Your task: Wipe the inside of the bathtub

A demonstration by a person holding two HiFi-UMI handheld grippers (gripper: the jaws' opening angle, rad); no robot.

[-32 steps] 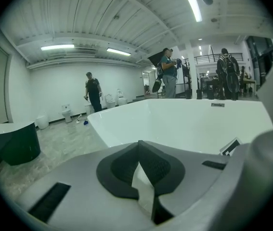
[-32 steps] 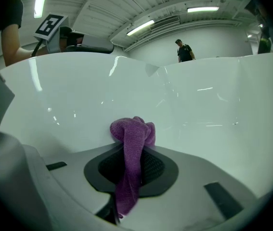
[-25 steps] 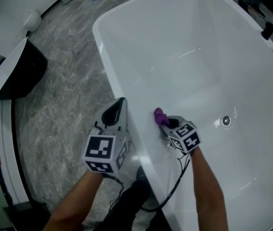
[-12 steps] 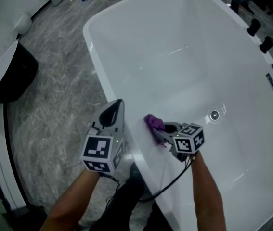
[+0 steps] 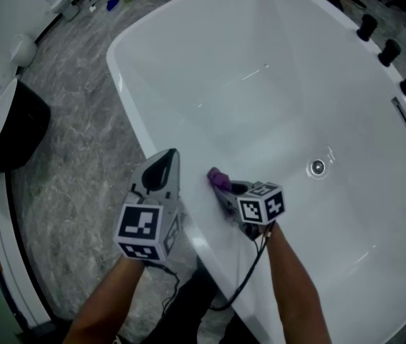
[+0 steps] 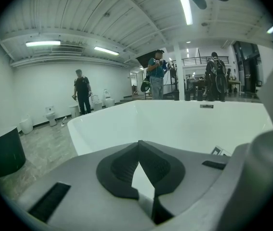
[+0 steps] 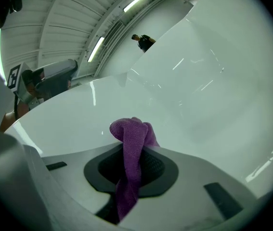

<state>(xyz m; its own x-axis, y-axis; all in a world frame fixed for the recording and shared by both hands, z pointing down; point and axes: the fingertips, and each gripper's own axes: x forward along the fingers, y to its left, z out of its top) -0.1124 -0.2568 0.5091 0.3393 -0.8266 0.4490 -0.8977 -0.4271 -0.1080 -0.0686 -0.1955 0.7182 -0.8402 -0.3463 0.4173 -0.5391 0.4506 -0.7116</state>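
Cloth pressed to the tub's near inner wall

At lower centre of the head view, the right gripper (image 5: 228, 191) is clenched on a purple cloth (image 5: 218, 179), which touches the white bathtub (image 5: 260, 56) wall just inside the rim. Left of it, the left gripper (image 5: 164, 162) is over the grey floor (image 5: 81, 142) beside the rim, its jaws closed together with nothing between them.
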